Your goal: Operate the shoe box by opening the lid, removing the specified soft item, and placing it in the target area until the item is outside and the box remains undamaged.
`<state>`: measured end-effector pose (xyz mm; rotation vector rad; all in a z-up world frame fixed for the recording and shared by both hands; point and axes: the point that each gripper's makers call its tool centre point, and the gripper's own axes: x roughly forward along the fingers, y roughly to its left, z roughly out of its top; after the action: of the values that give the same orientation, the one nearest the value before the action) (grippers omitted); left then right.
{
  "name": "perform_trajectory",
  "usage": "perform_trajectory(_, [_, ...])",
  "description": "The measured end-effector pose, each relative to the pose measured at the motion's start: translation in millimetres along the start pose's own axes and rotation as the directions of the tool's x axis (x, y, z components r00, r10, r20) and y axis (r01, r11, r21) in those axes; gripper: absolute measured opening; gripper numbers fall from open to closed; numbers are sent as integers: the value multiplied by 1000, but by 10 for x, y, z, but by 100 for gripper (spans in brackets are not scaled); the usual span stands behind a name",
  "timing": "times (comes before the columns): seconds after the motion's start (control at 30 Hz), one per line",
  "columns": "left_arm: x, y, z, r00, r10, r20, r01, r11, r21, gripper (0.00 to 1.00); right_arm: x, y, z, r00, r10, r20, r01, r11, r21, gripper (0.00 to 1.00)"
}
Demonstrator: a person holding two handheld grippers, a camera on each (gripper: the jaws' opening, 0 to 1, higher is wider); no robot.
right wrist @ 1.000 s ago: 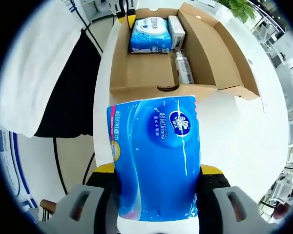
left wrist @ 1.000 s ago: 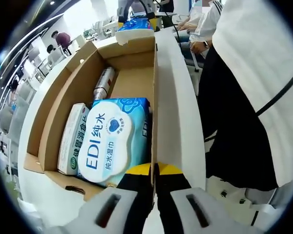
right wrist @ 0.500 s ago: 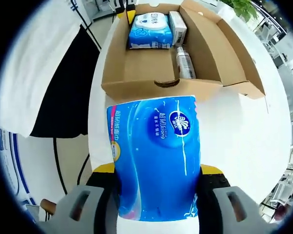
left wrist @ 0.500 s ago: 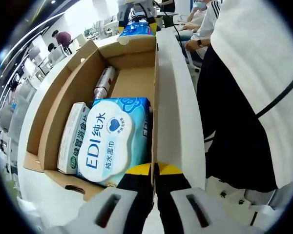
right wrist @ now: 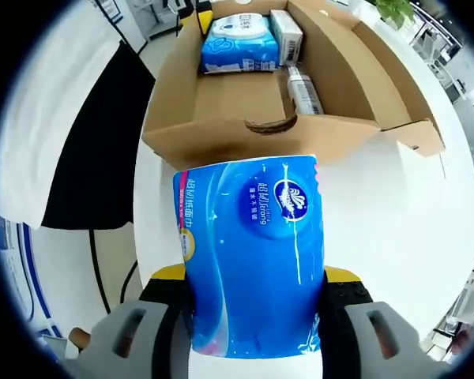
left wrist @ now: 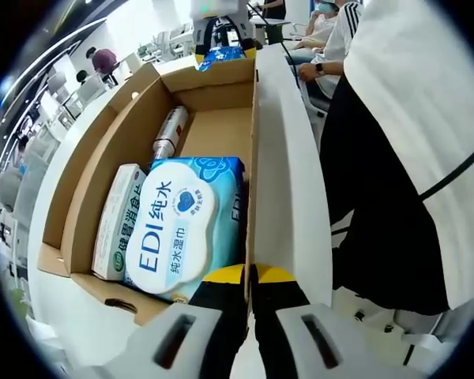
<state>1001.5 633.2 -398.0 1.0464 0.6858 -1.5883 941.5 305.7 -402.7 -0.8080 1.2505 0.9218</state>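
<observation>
The open cardboard shoe box point(left wrist: 213, 130) lies on a white table point(left wrist: 288, 174). Inside it are a pale blue EDI wet-wipes pack point(left wrist: 182, 225), a white and green carton point(left wrist: 117, 221) and a silver bottle point(left wrist: 167, 133). My left gripper point(left wrist: 250, 278) is shut on the box's right side wall at its near corner. My right gripper point(right wrist: 253, 288) is shut on a soft blue tissue pack point(right wrist: 253, 253), held just outside the box's short end wall point(right wrist: 261, 134) over the table. In the left gripper view that pack point(left wrist: 221, 55) shows beyond the far wall.
The box lid flap point(right wrist: 379, 71) stands open on the far long side. A person in a white top and black trousers point(left wrist: 395, 158) stands close along the table edge. The white table point(right wrist: 395, 197) runs on beside the box. People sit at desks behind.
The right gripper with the blue pack has come closer to the box's end wall, so the box looks larger in its view. The left gripper holds still on the side wall.
</observation>
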Motion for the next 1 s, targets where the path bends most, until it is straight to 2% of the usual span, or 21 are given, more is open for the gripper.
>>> perform_trajectory(0.1, [5, 3, -7, 1000, 1, 0, -1, 1000, -1, 2, 15, -13, -7, 1000, -10, -9, 10, 1000, -23, 62])
perform_trajectory(0.23, [12, 6, -17, 1000, -2, -2, 2, 1000, -3, 2, 44, -56, -12, 1000, -12, -6, 12, 1000, -10, 63])
perform_trajectory(0.8, [9, 2, -7, 1000, -2, -8, 2, 1000, -17, 2, 172, -66, -107, 997, 65, -36, -65, 998, 1, 64])
perform_trajectory(1.0, [10, 4, -12, 1000, -3, -6, 3, 1000, -16, 2, 170, -59, -87, 998, 62, -21, -62, 998, 0, 70])
